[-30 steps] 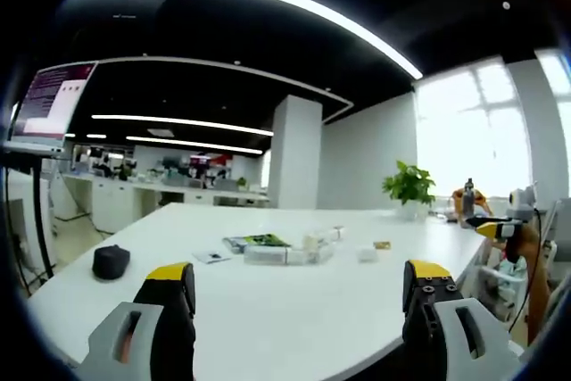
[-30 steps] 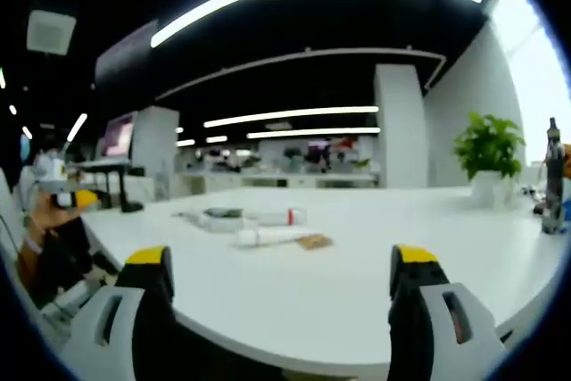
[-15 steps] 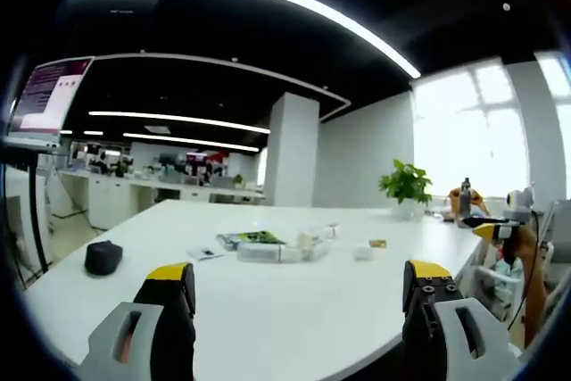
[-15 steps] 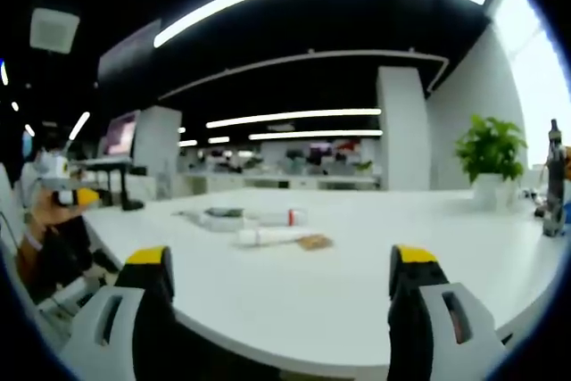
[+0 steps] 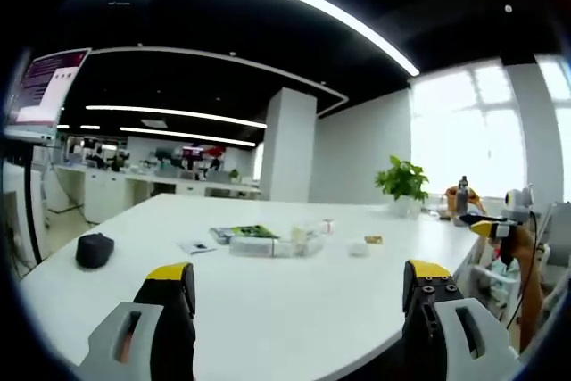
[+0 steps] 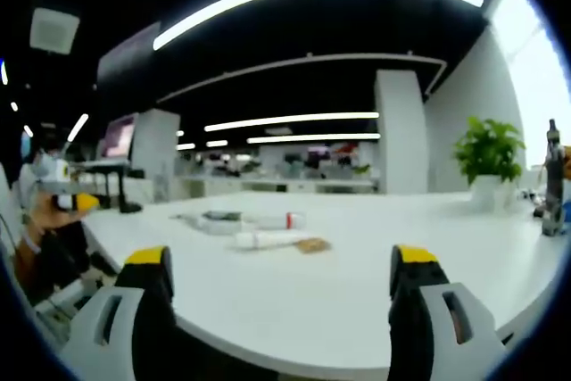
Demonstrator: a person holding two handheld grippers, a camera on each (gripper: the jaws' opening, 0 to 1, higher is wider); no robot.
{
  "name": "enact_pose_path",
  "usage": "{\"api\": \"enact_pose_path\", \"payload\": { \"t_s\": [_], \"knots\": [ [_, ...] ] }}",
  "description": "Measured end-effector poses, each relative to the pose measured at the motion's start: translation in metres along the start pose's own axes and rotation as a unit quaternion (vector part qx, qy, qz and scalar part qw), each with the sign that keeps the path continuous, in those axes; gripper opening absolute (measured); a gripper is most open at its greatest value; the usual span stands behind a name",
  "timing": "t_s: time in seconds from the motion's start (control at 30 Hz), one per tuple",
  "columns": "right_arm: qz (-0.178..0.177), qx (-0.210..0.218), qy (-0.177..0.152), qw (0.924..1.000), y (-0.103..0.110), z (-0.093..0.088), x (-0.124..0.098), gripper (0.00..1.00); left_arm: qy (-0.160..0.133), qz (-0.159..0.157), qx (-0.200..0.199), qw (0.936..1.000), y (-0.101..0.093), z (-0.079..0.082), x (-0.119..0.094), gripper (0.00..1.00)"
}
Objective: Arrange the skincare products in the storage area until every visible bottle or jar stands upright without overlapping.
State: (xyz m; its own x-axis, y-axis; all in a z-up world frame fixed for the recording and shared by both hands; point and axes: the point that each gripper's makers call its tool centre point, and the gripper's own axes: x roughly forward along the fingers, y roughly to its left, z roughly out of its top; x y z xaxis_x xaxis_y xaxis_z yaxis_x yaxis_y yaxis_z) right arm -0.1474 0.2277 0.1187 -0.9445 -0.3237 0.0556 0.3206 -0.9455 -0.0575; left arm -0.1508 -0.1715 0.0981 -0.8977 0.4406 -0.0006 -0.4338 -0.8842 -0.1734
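- Since a second ago my left view has panned slightly; the products haven't moved.
- My left gripper (image 5: 299, 296) and right gripper (image 6: 278, 287) both stand spread, holding nothing.
- Skincare products (image 5: 272, 243) lie clustered at 12 o'clock on the white table (image 5: 294, 310).
- Potted plant (image 6: 487, 153) at 2 o'clock; open office beyond.

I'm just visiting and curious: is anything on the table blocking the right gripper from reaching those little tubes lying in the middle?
Nothing visible does. In the right gripper view, bare white table stretches from the open right gripper to the white tubes lying flat farther across.
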Motion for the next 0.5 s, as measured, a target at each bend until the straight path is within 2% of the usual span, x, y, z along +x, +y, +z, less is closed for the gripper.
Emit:
{"api": "enact_pose_path", "payload": {
  "t_s": [0.3, 0.4, 0.5],
  "knots": [
    [0.019, 0.011, -0.007, 0.9997, 0.007, -0.003, 0.005, 1.0, 0.001, -0.011, 0.005, 0.9999, -0.012, 0.0, 0.003, 0.99],
    [0.021, 0.009, -0.002, 0.9997, 0.01, -0.005, 0.006, 1.0, 0.007, -0.06, -0.022, 0.9979, -0.03, -0.001, 0.006, 0.99],
    [0.022, 0.009, 0.001, 0.9997, 0.012, -0.006, 0.008, 1.0, 0.008, -0.077, -0.018, 0.9969, -0.039, 0.001, 0.008, 0.99]
  ]
}}
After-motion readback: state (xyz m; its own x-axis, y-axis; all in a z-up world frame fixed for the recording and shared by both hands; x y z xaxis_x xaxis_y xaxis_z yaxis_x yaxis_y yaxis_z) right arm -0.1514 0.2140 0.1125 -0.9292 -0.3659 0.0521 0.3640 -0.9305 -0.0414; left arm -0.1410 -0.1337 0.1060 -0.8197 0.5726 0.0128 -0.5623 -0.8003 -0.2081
